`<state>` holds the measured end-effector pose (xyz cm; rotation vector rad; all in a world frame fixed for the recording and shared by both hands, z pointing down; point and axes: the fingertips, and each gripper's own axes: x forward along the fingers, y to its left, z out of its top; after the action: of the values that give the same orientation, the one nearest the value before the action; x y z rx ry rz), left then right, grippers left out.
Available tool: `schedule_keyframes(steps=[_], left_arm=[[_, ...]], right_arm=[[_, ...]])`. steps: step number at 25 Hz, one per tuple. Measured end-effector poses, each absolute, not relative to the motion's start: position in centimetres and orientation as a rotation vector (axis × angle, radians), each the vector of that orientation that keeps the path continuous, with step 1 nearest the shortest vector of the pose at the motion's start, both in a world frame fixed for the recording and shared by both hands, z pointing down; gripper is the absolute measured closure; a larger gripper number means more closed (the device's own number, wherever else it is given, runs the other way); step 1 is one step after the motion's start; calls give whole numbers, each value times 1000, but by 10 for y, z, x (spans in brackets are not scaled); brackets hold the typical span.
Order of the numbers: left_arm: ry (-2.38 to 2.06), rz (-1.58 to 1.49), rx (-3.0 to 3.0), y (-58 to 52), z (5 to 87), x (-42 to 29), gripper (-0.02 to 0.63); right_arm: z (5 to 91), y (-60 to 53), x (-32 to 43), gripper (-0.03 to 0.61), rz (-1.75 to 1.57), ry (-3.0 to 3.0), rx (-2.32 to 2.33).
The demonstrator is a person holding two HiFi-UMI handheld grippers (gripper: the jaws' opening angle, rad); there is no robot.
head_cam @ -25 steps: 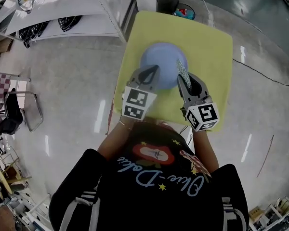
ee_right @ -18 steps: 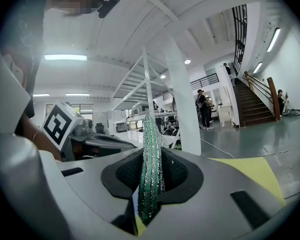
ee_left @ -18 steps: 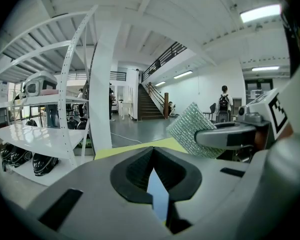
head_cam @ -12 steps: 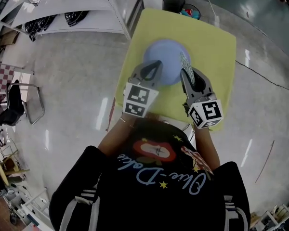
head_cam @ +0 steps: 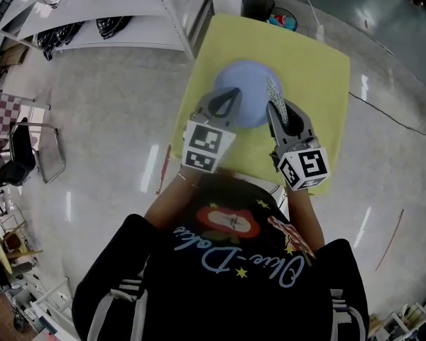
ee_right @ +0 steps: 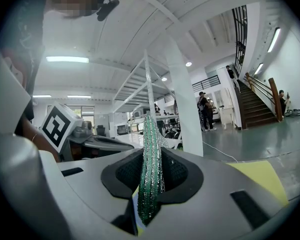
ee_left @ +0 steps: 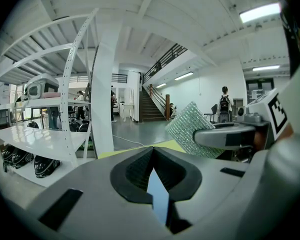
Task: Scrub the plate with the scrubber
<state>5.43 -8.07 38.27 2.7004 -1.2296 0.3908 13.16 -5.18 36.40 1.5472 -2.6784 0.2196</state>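
While head view hides it, left gripper (ee_left: 153, 155) clamps the plate (ee_left: 158, 200) rim.

Tabletop (head_cam: 316, 62) lies open right of plate (head_cam: 246, 84); shelf rack (head_cam: 106, 2) left.

The plate (head_cam: 247, 87) is pale blue, the scrubber (ee_right: 151, 159) glittery green, the tabletop (head_cam: 314, 69) plain yellow.

— The green mesh scrubber (ee_right: 151, 174) looks rough, with a sparkling woven surface. And the round pale blue plate (head_cam: 245, 84)?
— Smooth, slightly glossy. The yellow tabletop (head_cam: 312, 69) is matt; the grey floor (head_cam: 113, 119) shines, polished.
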Motion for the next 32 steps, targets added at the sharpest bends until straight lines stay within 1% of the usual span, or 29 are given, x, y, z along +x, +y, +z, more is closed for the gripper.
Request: schedule_keyframes(steps=[32], left_arm=[[-1230, 383, 2710, -93, 380, 40, 611]], right_arm=[[359, -63, 117, 518, 203, -2688, 1565]])
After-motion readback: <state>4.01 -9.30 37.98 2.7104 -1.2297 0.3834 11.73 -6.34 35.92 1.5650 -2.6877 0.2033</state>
